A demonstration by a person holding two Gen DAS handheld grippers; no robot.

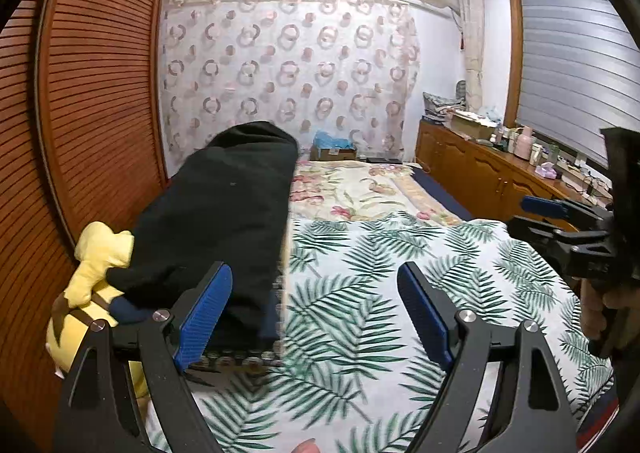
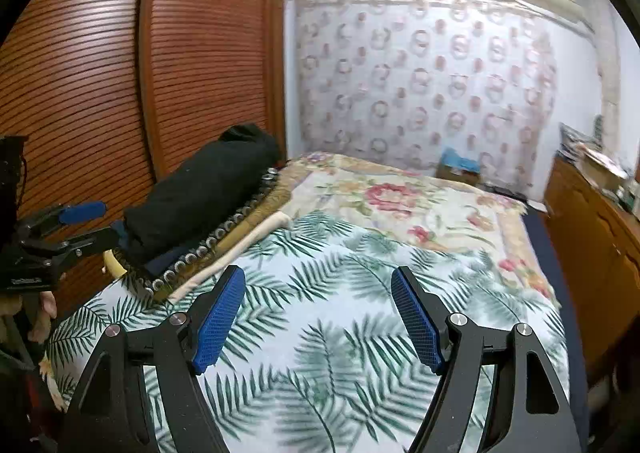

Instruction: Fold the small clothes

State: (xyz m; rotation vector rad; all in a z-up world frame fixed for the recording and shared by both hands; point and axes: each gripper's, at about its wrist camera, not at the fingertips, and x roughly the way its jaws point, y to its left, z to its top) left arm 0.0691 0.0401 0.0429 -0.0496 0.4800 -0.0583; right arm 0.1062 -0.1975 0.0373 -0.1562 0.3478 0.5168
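Since no small clothes lie on the leaf-print sheet (image 2: 328, 333) in front, the nearest cloth is the black bundle (image 1: 224, 213) at ten o'clock by the wooden doors (image 2: 160, 73) — so I think both claws should go there, low and slow. The left claw (image 1: 316, 317) is released, holding nothing. The right claw (image 2: 318, 321) is released too. Only the left view shows the yellow soft toy (image 1: 100, 265) and the window blind (image 1: 576, 65).

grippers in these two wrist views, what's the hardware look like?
Both alike: left gripper and right gripper have black angular finger arms with triangular cutouts, silver pivot pins, and blue ribbed pads. No cables visible.
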